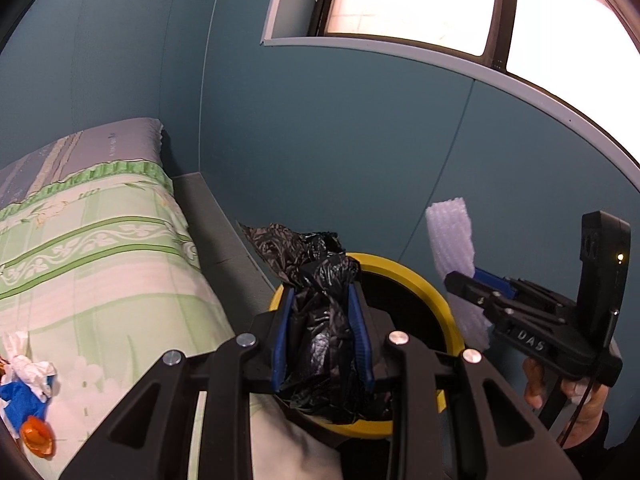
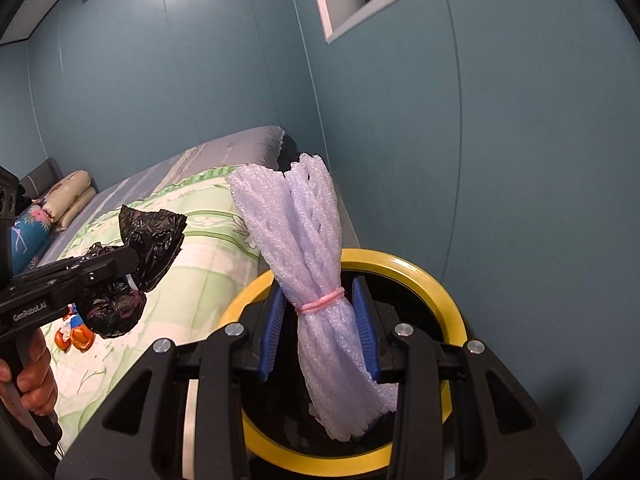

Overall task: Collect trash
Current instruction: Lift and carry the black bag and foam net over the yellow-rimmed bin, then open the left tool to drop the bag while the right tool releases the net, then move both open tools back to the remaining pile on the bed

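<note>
My left gripper (image 1: pixel 322 292) is shut on a crumpled black plastic bag (image 1: pixel 320 320), pinched between its blue pads above a yellow-rimmed bin (image 1: pixel 400 270). To its right, my right gripper (image 1: pixel 460 280) holds a pale foam net (image 1: pixel 450 236) over the bin's far side. In the right wrist view, the right gripper (image 2: pixel 320 284) is shut on the foam net (image 2: pixel 296 216), a bundle tied with a pink band, hanging over the bin (image 2: pixel 432 276). The left gripper (image 2: pixel 132 264) with the black bag (image 2: pixel 156 228) is at the left, over the bed's edge.
A bed (image 1: pixel 100 240) with a green patterned sheet lies left of the bin. Loose trash (image 1: pixel 28 384) lies on it: white tissue, a blue wrapper, an orange piece. Pillows (image 2: pixel 68 200) lie at its head. A teal wall and a window (image 1: pixel 440 0) stand close behind the bin.
</note>
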A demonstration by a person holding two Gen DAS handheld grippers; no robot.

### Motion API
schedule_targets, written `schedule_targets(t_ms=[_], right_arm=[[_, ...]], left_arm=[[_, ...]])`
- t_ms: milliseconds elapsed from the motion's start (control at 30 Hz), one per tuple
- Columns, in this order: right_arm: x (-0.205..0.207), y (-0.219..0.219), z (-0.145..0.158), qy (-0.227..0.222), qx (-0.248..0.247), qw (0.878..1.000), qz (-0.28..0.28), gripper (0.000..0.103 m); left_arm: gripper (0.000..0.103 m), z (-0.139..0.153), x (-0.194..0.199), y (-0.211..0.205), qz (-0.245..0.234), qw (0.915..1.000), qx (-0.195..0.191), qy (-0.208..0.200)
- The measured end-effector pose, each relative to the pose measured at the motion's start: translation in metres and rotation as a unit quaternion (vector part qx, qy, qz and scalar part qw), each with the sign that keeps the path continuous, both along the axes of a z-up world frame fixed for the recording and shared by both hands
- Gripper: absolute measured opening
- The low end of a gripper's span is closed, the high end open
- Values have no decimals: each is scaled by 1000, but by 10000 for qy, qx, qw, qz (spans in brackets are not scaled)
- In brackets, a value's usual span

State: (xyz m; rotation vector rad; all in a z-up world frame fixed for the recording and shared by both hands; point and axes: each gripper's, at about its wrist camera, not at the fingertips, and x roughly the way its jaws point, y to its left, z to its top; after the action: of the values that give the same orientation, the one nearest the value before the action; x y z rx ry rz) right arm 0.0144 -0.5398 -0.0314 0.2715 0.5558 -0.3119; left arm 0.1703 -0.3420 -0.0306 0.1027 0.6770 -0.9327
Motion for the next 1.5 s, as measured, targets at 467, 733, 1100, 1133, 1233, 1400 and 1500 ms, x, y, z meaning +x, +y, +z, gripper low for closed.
schedule_targets(t_ms=[467,733,1100,1133,1233,1400,1500], right_arm=[[30,-5,-29,469,153,9985,-256,33],[45,-12,-46,709,188,9969,-280,36],[38,-26,-46,688,189,9967,-390,55],[37,-26,-45,684,179,9967,-410,55],[37,-27,-42,660,182,9967,-437,56],[32,-21,-34,495,112,9976,-475,58],[31,-13,-28,374,13,9984,-412,64]], left_arm=[[26,-46,14,-43,-128,9986,341,392],[26,-67,23,-58,-172,9966,468,652],[47,-69,34,-52,-36,9959,285,861],[50,-68,35,-50,-22,9957,262,883],[59,-65,39,-40,88,9958,182,889],[67,-55,49,-14,337,9960,86,821],[78,-45,56,11,611,9959,6,660]])
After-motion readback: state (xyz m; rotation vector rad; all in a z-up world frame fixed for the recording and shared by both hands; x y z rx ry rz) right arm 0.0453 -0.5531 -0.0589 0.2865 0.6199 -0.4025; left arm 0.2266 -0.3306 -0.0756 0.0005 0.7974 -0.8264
